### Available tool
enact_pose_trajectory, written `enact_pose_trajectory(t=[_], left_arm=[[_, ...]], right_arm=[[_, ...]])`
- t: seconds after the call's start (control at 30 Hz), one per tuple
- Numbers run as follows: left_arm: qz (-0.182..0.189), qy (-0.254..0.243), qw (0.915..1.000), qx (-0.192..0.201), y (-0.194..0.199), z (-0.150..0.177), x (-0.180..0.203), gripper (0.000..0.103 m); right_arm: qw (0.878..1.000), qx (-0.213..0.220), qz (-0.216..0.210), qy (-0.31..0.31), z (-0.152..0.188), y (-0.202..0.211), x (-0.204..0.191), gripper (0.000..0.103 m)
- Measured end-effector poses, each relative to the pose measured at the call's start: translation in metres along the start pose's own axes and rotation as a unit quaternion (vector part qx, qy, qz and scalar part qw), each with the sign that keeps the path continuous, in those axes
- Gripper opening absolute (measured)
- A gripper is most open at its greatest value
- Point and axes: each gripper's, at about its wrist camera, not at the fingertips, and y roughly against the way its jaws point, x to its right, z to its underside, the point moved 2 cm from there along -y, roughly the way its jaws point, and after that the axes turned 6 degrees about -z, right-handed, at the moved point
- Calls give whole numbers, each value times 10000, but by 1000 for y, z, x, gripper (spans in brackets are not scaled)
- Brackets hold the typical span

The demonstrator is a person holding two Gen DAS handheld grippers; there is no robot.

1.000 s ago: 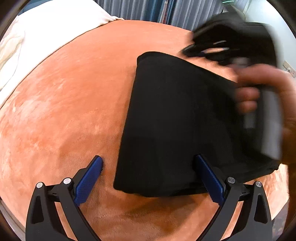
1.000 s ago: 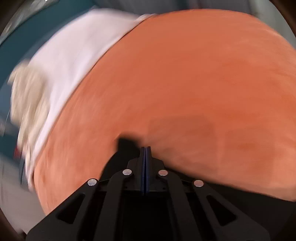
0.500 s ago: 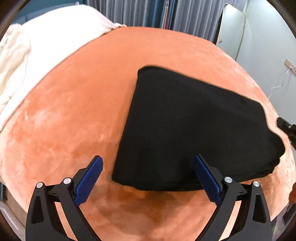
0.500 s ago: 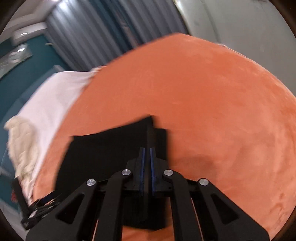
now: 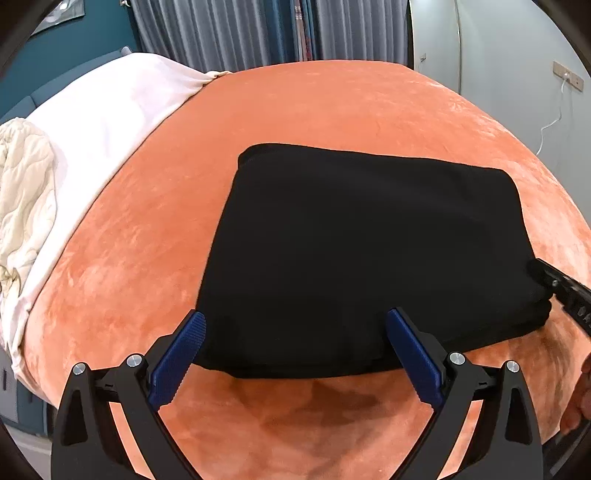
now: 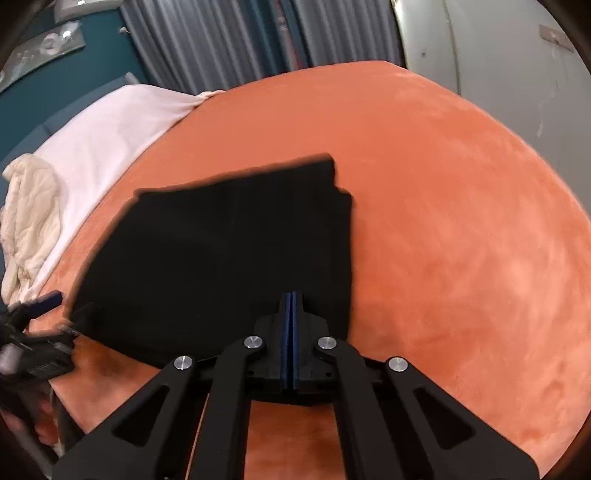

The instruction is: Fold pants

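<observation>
The black pants [image 5: 369, 251] lie folded into a flat rectangle on the orange bed cover [image 5: 332, 103]. My left gripper [image 5: 295, 332] is open and empty, its blue pads on either side of the fold's near edge, just above it. My right gripper [image 6: 290, 306] is shut with its pads pressed together over the pants' [image 6: 221, 258] near right corner; I cannot see any cloth between them. Its tip also shows at the right edge of the left wrist view [image 5: 554, 284].
A white sheet [image 5: 110, 107] and a cream quilt [image 5: 22, 192] lie along the left of the bed. Grey curtains [image 5: 258, 33] and a pale wall [image 5: 498, 74] with a cable stand behind. The bed's near edge drops off below my grippers.
The right gripper swung away from above the pants and pulled back to their right corner. Both grippers drew back, so the folded pants lie flat in full view.
</observation>
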Motion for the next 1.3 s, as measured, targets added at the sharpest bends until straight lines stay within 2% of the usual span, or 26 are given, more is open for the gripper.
enact_pose_trajectory(t=[0.07, 0.13, 0.2, 0.23, 0.27, 0.37, 0.4, 0.43, 0.47, 0.6, 0.73, 0.77, 0.8, 0.9, 0.97, 1.03, 1.07, 1.17, 1.23, 1.3], left_arm=[[-59, -75, 9999, 32, 2, 0, 1, 96], [-73, -101, 9999, 30, 1, -1, 1, 96], [-95, -105, 9999, -1, 1, -1, 2, 96], [-85, -101, 9999, -1, 0, -1, 2, 96], [-93, -102, 9999, 4, 1, -1, 3, 96], [-122, -125, 9998, 29, 4, 1, 4, 96], [-131, -135, 9998, 29, 4, 1, 4, 96], [-128, -143, 9998, 28, 4, 2, 4, 96], [-136, -156, 9998, 25, 4, 3, 4, 96], [-78, -121, 9999, -36, 2, 3, 1, 96], [-59, -60, 9999, -99, -1, 3, -2, 96], [-56, -56, 9999, -115, -2, 4, -3, 96], [-56, -56, 9999, -124, -3, 4, -4, 96], [-90, -85, 9998, -144, -6, 5, -7, 97], [-145, -99, 9997, -155, -8, 7, -11, 97], [-164, -47, 9996, -203, -14, 9, -16, 97], [-154, -15, 9996, -236, -17, 9, -18, 98], [-95, 98, 9993, -351, -24, 12, -20, 98], [-98, 55, 9995, -309, -20, 13, -22, 98], [-130, -28, 9997, -228, -16, 13, -23, 98]], right_arm=[[9994, 50, -44, -332, 2, 8, 1, 0], [9996, 67, 66, -273, -1, 19, -5, 0], [9993, 99, -47, -355, -5, 30, -9, 1], [9989, 125, -130, -426, -11, 37, -7, 5], [9981, 153, -231, -551, -14, 42, -3, 5], [9972, 138, -151, -714, -24, 49, 10, 9], [9969, 36, -106, -779, -26, 50, 15, 20], [9966, -13, -106, -812, -25, 48, 15, 38], [9964, -28, -121, -842, -23, 47, 16, 45], [9959, 96, -247, -861, -18, 61, 17, 46], [9967, -73, -310, -743, -21, 55, 11, 45], [9966, -168, -375, -719, -20, 50, 8, 42], [9963, -203, -455, -706, -18, 47, 6, 27], [9969, -196, -449, -623, -16, 48, 3, 22], [9967, -18, -522, -627, -16, 62, 1, 10], [9963, 151, -569, -632, -14, 79, 0, 10], [9968, 105, -536, -589, -11, 77, 0, 10], [9979, -204, -269, -548, 6, 47, 10, 15], [9961, -100, -494, -722, 3, 54, 10, 23], [9950, -5, -623, -778, -5, 65, 6, 27]])
